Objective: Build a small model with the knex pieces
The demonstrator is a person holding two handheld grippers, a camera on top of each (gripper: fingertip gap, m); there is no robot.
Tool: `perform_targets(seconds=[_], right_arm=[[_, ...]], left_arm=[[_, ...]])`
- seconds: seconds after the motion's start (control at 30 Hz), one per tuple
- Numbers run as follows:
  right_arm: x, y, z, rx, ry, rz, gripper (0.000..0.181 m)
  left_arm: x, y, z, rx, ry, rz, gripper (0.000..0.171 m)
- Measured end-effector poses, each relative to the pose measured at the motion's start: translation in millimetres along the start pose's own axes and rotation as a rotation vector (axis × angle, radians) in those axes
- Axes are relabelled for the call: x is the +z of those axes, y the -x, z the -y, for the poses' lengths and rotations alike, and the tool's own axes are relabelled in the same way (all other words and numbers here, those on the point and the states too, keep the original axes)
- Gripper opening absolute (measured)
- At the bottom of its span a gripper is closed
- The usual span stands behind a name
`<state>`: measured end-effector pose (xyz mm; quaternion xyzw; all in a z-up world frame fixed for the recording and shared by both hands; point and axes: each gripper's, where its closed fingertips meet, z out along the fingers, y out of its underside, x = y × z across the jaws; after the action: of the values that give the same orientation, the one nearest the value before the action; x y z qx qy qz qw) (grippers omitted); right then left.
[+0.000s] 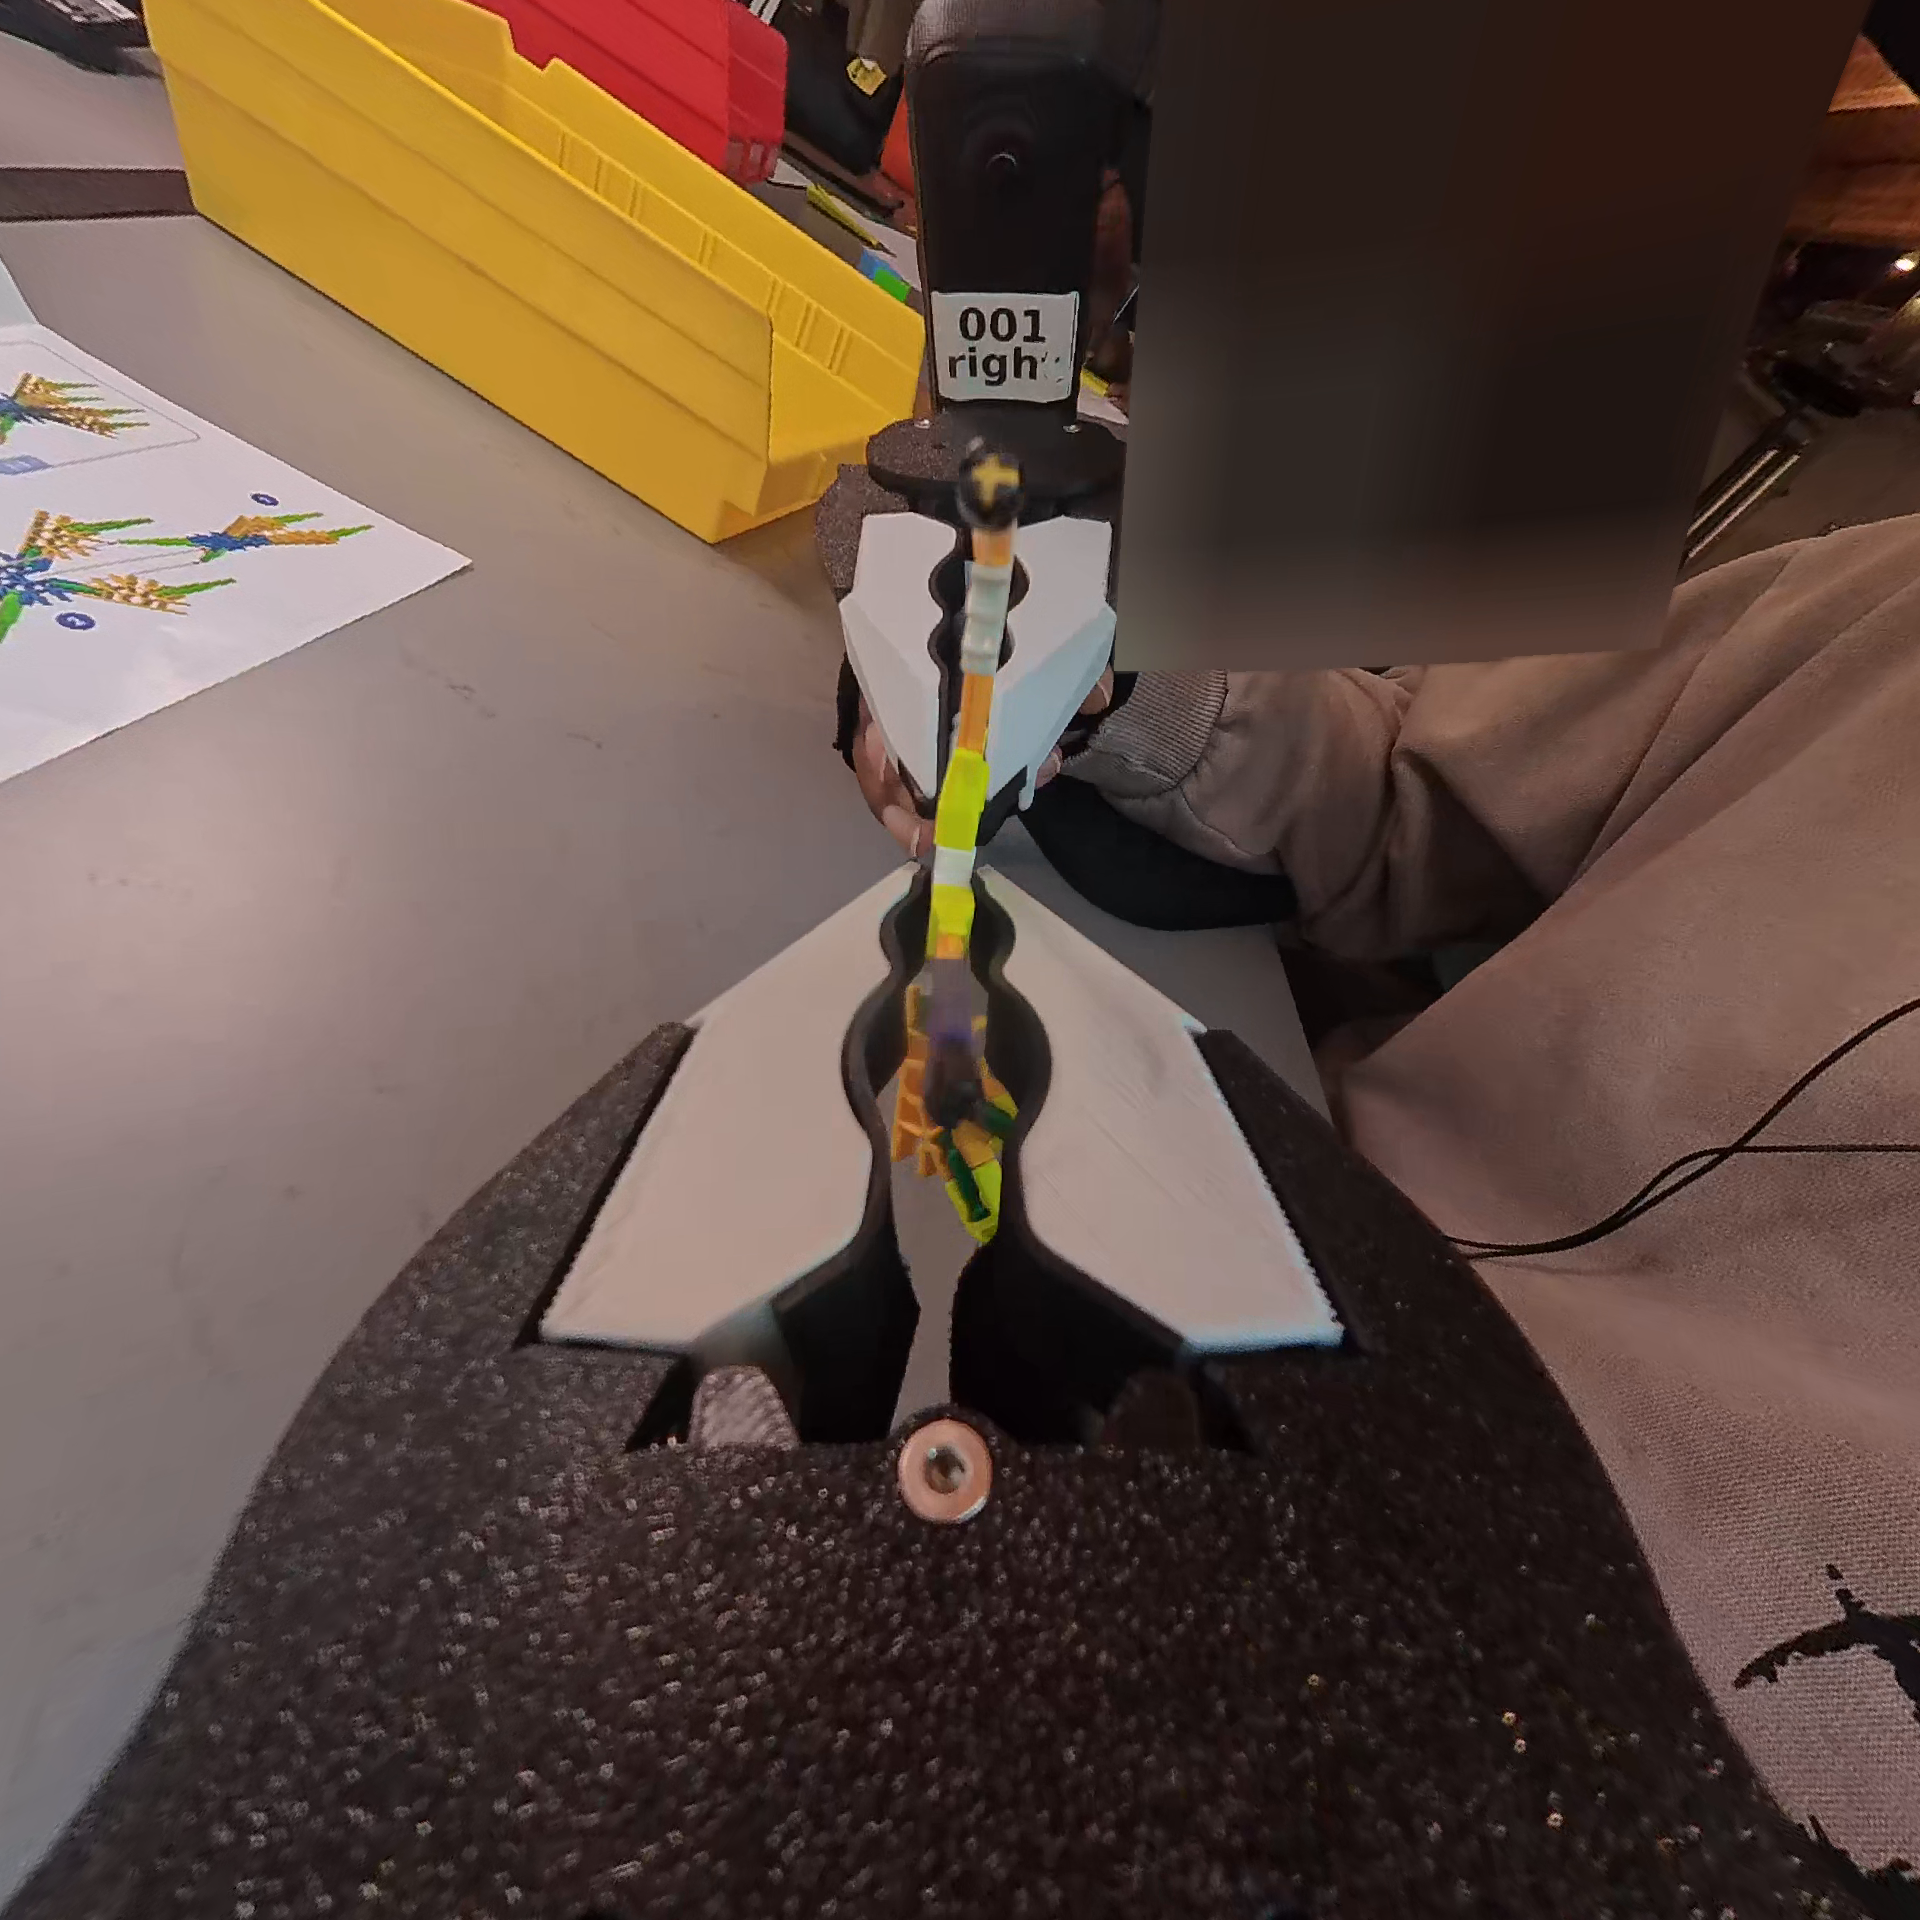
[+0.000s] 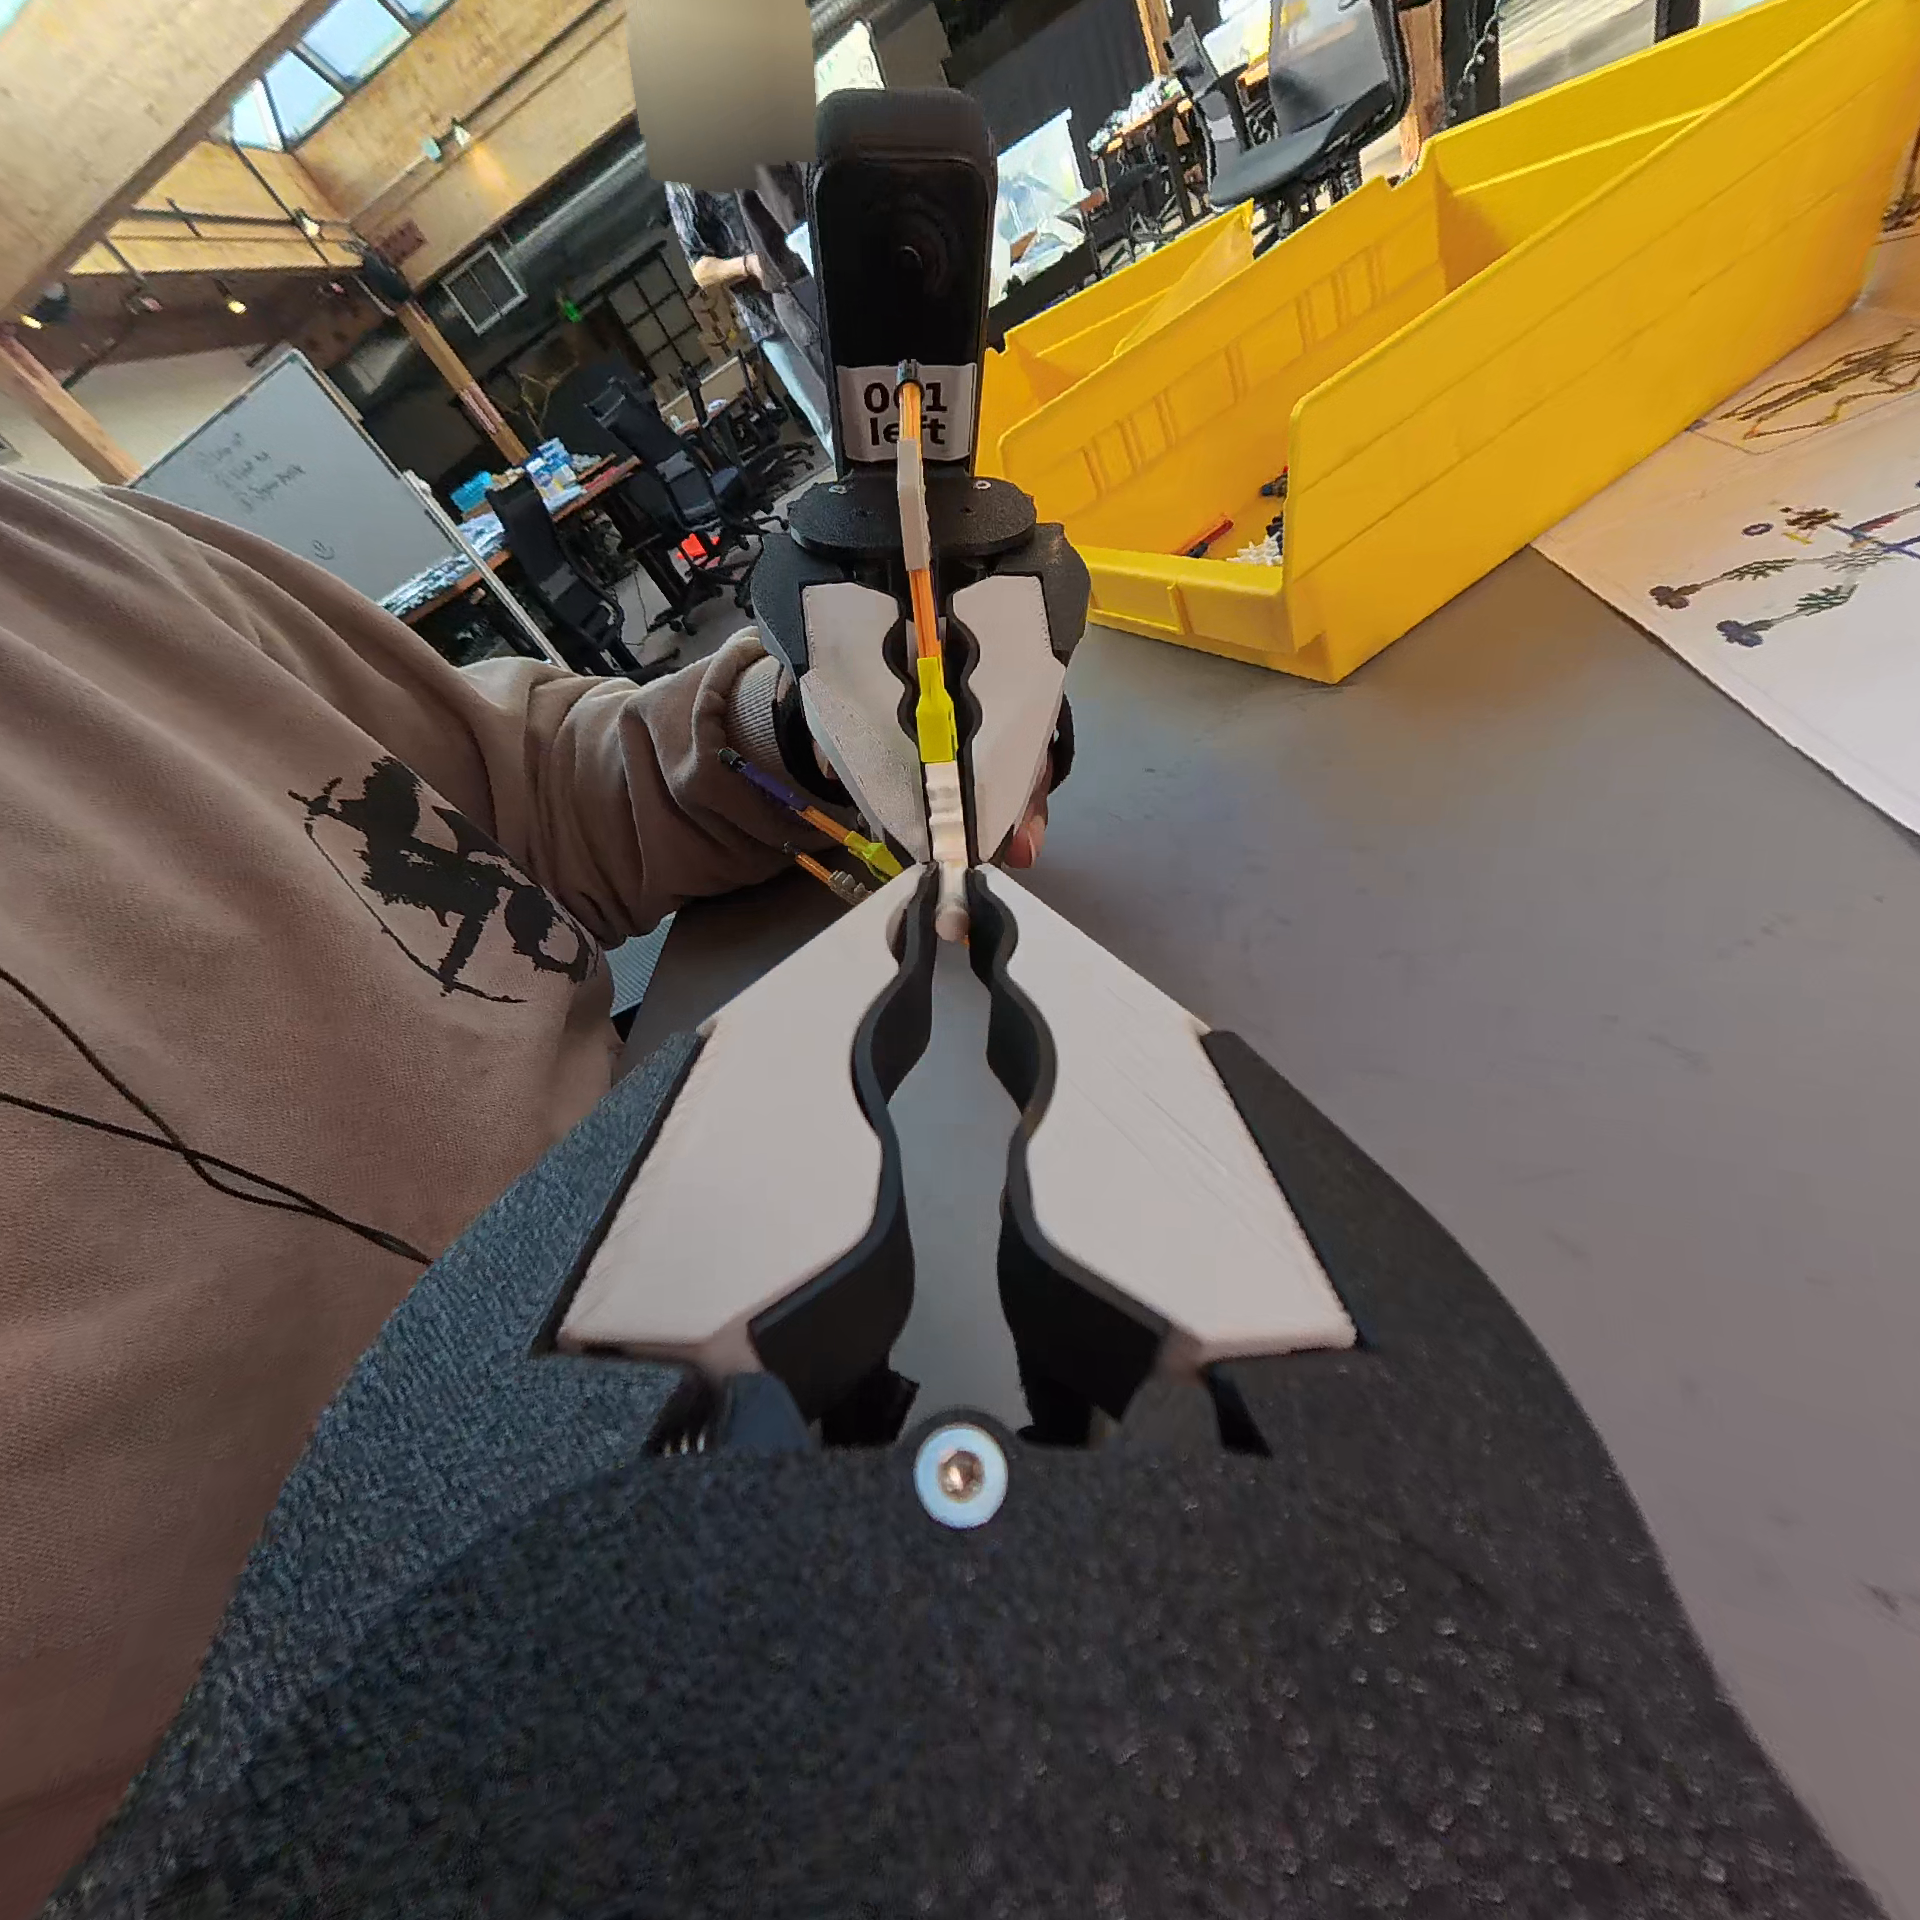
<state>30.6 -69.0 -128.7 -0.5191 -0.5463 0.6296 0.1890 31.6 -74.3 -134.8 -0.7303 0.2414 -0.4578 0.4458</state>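
A thin toy chain of orange, white, yellow and purple rods and connectors [image 1: 956, 810] spans between my two grippers, which face each other tip to tip above the grey table [image 1: 416, 935]. My left gripper [image 1: 948, 878] is shut on its near end, with a cluster of orange, purple and green pieces [image 1: 951, 1101] between the jaws. My right gripper [image 2: 945, 883] is shut on a white connector [image 2: 948, 909] of the same chain [image 2: 935, 717]. The right gripper shows in the left wrist view [image 1: 975, 805], and the left gripper in the right wrist view [image 2: 943, 847]. Purple and orange rods [image 2: 790, 800] stick out beside the left gripper.
Yellow bins [image 1: 520, 260] stand at the back of the table, a red bin [image 1: 675, 73] behind them. One yellow bin [image 2: 1455, 364] holds loose pieces [image 2: 1247, 530]. A printed sheet with coloured figures [image 1: 156, 540] lies on the table. A person's tan sleeve [image 1: 1351, 790] is close by. Both grippers' tips are close together, under 4 cm apart.
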Motion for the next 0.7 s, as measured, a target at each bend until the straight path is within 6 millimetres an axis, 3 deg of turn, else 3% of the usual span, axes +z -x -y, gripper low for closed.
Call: perform_targets(seconds=[0.17,0.53,0.7], right_arm=[[0.9,-14.2,2.4,-0.063,-0.003,-0.133,0.004],[5.1,-52.4,8.8,-0.680,0.154,-0.779,0.003],[6.6,-61.6,11.0,-0.894,0.268,-0.945,0.003]], left_arm=[[-0.9,14.4,4.8,-0.004,-0.031,0.108,0.006],[0.1,57.3,6.7,-0.002,-0.073,0.449,0.005],[1.2,66.8,8.9,-0.125,-0.110,0.457,0.005]])
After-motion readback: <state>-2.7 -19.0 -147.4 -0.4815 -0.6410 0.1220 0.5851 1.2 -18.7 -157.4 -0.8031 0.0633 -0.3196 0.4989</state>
